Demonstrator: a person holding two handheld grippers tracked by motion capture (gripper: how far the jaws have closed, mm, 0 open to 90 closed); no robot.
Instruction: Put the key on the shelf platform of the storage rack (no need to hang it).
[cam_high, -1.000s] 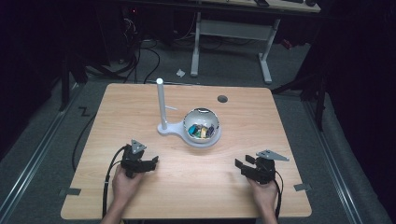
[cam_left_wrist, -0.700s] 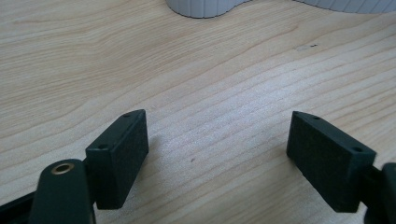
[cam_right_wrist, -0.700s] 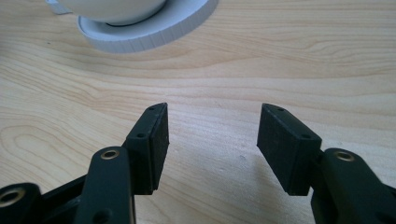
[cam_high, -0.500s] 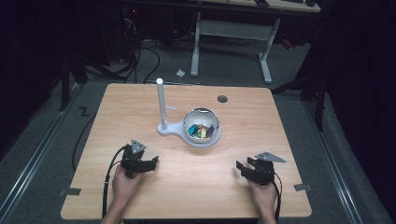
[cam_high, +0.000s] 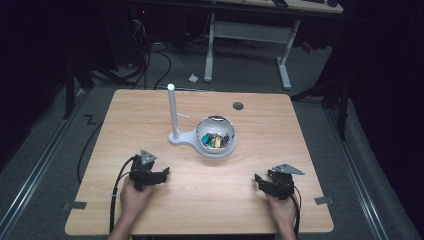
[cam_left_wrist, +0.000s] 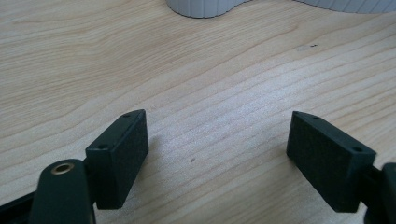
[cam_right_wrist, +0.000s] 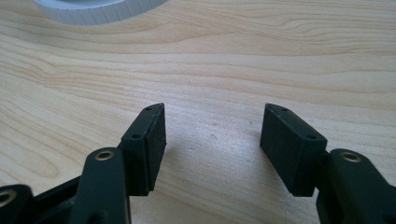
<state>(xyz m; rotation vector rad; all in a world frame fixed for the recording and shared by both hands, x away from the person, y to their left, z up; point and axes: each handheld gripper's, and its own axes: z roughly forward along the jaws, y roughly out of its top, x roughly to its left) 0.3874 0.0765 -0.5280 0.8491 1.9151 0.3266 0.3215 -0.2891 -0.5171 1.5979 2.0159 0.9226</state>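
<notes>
A shiny bowl (cam_high: 216, 136) with several small colourful pieces inside sits mid-table on a white base, from which a white post (cam_high: 172, 110) rises at its left. My left gripper (cam_high: 162, 173) rests on the wood at the front left, jaws open and pointing toward the bowl. In the left gripper view the gripper (cam_left_wrist: 217, 144) has only bare wood between its jaws. My right gripper (cam_high: 259, 181) lies at the front right, and in its own view (cam_right_wrist: 212, 135) it is open. Its jaws have just been opening a little, with nothing between them.
The wooden table (cam_high: 280, 130) has a round cable hole (cam_high: 238, 106) near its far edge. The ribbed white base edge (cam_left_wrist: 201, 7) shows at the top of the left gripper view, and the base (cam_right_wrist: 100, 11) also in the right gripper view. Cables trail from both grippers toward the person.
My right gripper has slid slightly toward the near edge of the table. The left gripper has stayed put.
</notes>
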